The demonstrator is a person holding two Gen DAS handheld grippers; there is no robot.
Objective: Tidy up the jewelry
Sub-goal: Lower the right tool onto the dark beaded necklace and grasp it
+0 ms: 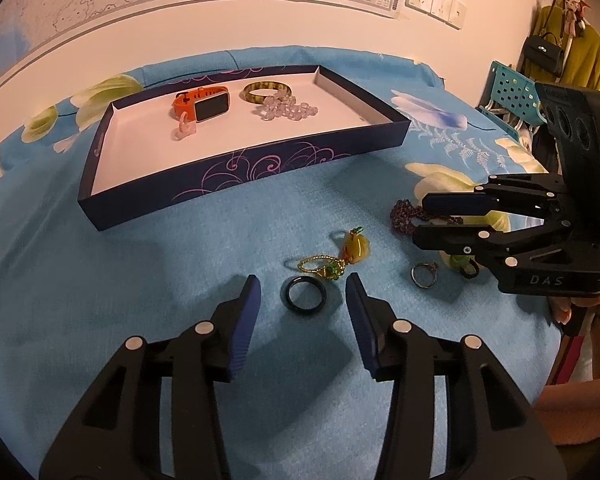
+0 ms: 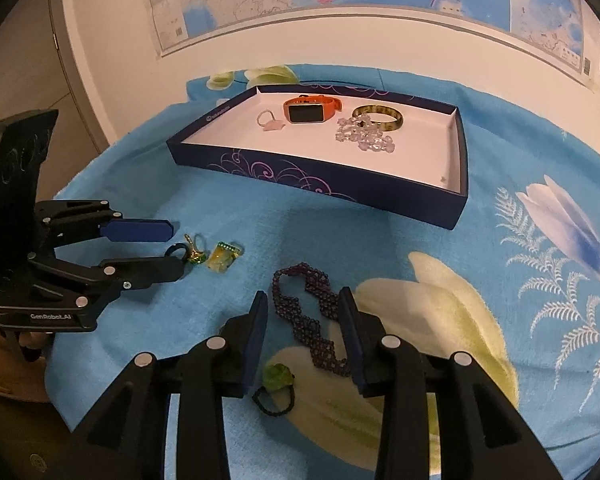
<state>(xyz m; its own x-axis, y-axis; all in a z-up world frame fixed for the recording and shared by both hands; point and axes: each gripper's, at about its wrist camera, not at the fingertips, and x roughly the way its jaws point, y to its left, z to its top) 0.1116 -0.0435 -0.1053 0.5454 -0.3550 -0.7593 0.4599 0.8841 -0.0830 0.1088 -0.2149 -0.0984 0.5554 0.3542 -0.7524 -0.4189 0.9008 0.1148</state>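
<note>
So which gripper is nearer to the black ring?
Left. The left gripper has the black ring lying between its open fingertips; the right gripper is off to the side, by the purple beaded bracelet.

We see our left claw (image 1: 302, 292) standing apart over the blue flowered bedspread (image 1: 140, 280), a dark ring (image 1: 303, 294) lying between its fingers, untouched. Just beyond lie a gold chain (image 1: 320, 267) with a yellow pendant (image 1: 356, 249). To the right, our right claw (image 1: 420, 220) hovers by a purple bead bracelet (image 1: 406, 212), its fingers parted. Far off, the navy tray (image 1: 240, 168) holds an orange watch (image 1: 202, 104).
</note>
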